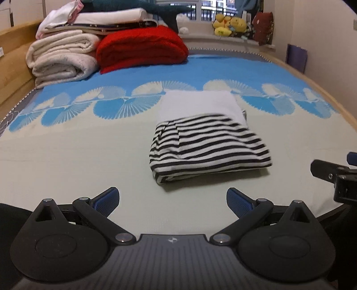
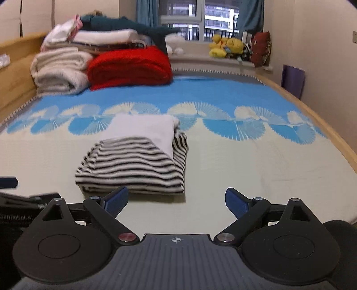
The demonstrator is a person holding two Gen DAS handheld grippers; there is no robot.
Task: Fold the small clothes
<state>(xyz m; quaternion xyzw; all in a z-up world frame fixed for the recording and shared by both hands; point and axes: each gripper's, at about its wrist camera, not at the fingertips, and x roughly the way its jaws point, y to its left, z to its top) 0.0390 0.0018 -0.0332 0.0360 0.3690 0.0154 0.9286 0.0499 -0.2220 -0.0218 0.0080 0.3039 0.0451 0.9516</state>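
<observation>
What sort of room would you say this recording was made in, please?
Most likely a bedroom: a wooden-framed bed with a blue fan-patterned cover, a stack of folded blankets with a red one, and yellow plush toys on the windowsill.

A wooden-framed bed [image 2: 312, 116] stands below a curtained window [image 2: 200, 20].

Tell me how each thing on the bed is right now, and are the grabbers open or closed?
striped garment: folded into a compact bundle, lying flat on the bed, touched by neither gripper.
left gripper: open, empty, just short of the garment.
right gripper: open, empty, near the garment's front edge.
red blanket: folded, by the headboard.
white blankets: rolled and stacked beside the red one.
plush toys: sitting on the windowsill.
</observation>
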